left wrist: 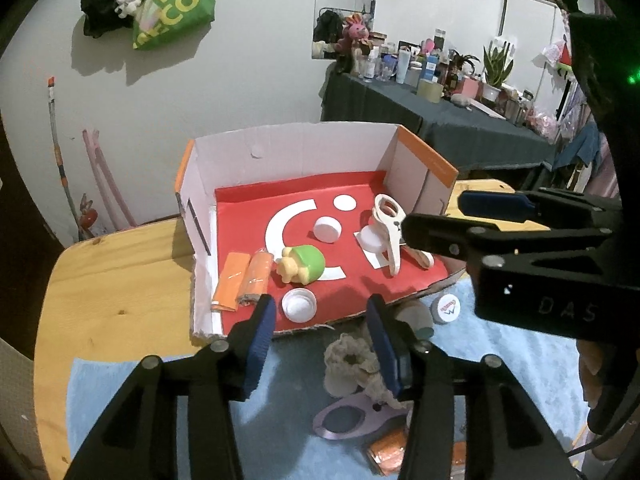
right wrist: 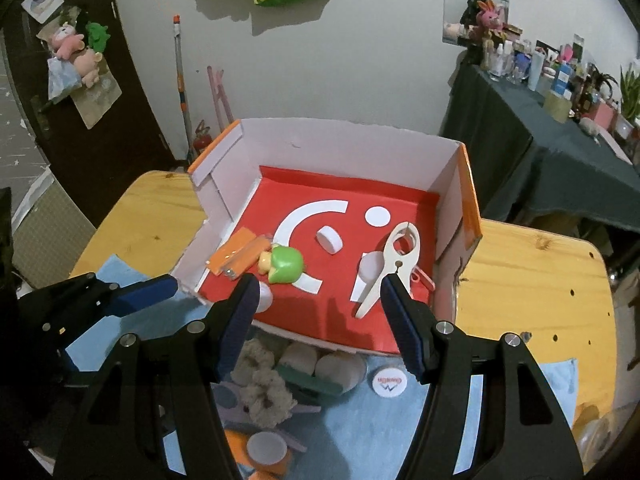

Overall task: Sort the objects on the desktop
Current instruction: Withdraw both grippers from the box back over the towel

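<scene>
2 grippers, left [left wrist: 320,320] and right [right wrist: 316,308], hover with jaws wide apart and empty over a wooden tabletop [right wrist: 532,276]. Ahead of the jaws sits a box [left wrist: 288,152] holding caps; below them, a blue cloth [left wrist: 296,384]; beyond, a white wall [left wrist: 240,80].

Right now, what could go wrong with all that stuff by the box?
1. The left claw hangs open right over the scrunchie, purple clip and cap, all crowded together; grabbing one may knock another.
2. The box front wall is low, so a bump might roll the green toy out.
</scene>
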`<state>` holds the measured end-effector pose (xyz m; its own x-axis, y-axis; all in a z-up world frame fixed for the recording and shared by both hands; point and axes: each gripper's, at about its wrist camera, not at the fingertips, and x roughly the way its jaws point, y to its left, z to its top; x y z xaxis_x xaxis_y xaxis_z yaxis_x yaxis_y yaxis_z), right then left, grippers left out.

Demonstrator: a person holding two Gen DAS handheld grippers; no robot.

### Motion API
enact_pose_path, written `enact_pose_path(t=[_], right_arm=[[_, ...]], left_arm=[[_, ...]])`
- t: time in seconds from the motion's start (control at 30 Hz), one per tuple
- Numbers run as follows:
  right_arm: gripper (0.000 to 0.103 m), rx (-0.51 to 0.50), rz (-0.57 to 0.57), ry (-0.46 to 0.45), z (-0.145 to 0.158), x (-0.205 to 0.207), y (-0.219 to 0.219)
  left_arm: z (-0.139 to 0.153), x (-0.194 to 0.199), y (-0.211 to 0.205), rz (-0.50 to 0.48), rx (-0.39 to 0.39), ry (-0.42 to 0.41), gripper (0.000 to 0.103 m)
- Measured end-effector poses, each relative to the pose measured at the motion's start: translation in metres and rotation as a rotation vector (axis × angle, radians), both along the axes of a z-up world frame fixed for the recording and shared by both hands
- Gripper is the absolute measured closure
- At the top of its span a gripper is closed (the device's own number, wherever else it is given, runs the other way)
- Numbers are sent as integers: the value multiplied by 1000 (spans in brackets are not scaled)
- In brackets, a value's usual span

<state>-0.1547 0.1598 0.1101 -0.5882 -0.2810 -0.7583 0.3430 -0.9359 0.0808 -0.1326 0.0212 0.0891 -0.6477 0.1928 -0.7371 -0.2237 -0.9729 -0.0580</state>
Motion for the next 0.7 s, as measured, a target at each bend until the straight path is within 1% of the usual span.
enact_pose_path(t=[0.13, 0.43, 0.7], right_arm=[[41, 7, -16, 10, -2, 3, 3], [41, -9, -32, -8, -16, 9, 10], [41, -3, -49, 0, -25, 24, 17]], left_arm=[[-1, 7, -1, 5, 7, -1, 51], [-7, 19, 3, 3, 7, -7, 51], [-13, 29, 7, -2, 5, -12, 51]])
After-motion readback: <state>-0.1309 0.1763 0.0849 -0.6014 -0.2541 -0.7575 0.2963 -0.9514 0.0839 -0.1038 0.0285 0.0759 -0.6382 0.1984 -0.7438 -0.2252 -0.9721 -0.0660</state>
